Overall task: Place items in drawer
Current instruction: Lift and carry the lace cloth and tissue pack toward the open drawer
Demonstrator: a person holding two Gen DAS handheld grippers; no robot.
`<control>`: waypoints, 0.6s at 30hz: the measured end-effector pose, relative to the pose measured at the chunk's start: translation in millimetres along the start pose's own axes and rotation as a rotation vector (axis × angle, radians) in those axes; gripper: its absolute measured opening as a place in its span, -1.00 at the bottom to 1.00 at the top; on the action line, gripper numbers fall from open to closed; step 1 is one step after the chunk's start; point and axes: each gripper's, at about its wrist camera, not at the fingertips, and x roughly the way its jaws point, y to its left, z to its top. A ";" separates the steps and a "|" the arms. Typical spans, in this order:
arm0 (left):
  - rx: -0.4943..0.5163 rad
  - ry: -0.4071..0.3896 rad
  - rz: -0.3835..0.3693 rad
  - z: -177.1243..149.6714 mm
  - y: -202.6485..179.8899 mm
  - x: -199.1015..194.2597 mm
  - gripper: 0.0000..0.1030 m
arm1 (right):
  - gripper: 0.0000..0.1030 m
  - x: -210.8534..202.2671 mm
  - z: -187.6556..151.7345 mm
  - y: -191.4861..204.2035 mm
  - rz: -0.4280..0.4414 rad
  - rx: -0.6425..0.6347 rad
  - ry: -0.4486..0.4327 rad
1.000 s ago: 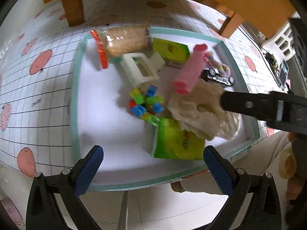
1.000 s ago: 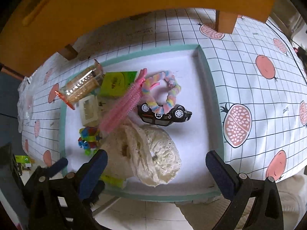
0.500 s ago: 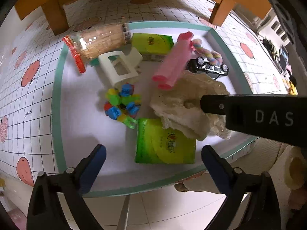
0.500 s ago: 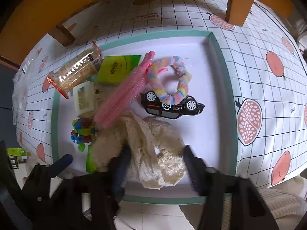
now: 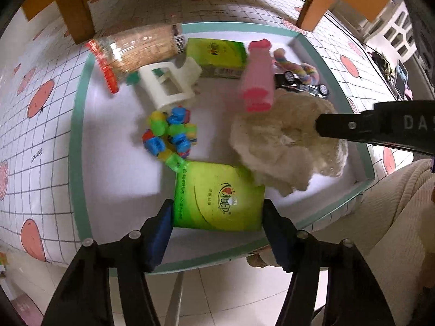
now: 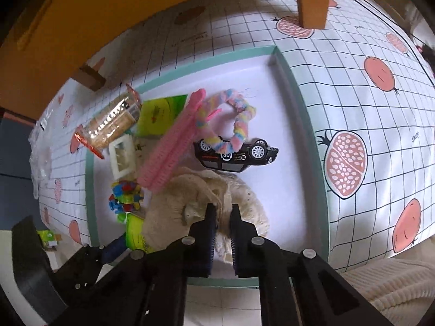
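My left hand-held gripper [image 5: 217, 217] is closing its blue pads on either side of the green packet [image 5: 217, 195] at the near edge of the white tray [image 5: 81, 125]; the pads stand right at the packet's two sides, though I cannot tell whether they press it yet. My right hand-held gripper [image 6: 221, 217] is clenched on a fold of the cream lace cloth [image 6: 244, 203], which lies bunched in the tray's near right part and overlaps the packet's far corner. In the left wrist view, the right tool's black body [image 5: 380, 130] reaches in over the cloth. Just beyond the packet sits a cluster of coloured plastic blocks [image 5: 171, 135], and past them a white plastic frame [image 5: 168, 87]. A pink ridged roller [image 6: 174, 141] leans from the cloth toward the tray's far side. A black toy car [image 6: 236, 154] lies beyond the cloth with a pastel fuzzy ring [image 6: 239, 125] draped over it. At the far left lies a clear jar with a red lid [image 5: 136, 51] on its side, and beside it a second green box [image 5: 217, 54]. The tray rests on a table under a white checked cloth with pink fruit prints [image 6: 353, 108], with an orange wooden frame [image 6: 81, 13] standing over its far end. No drawer shows in either view
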 end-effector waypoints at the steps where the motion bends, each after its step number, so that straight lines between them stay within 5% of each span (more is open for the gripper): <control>1: -0.009 0.003 -0.004 -1.1 4.7 -1.1 0.26 | -0.82 -2.8 0.2 -2.0 0.006 0.004 -0.004; 18: -0.088 -0.084 -0.059 17.0 30.3 -42.0 0.25 | -0.86 -57.9 -8.8 -19.3 0.112 0.077 -0.178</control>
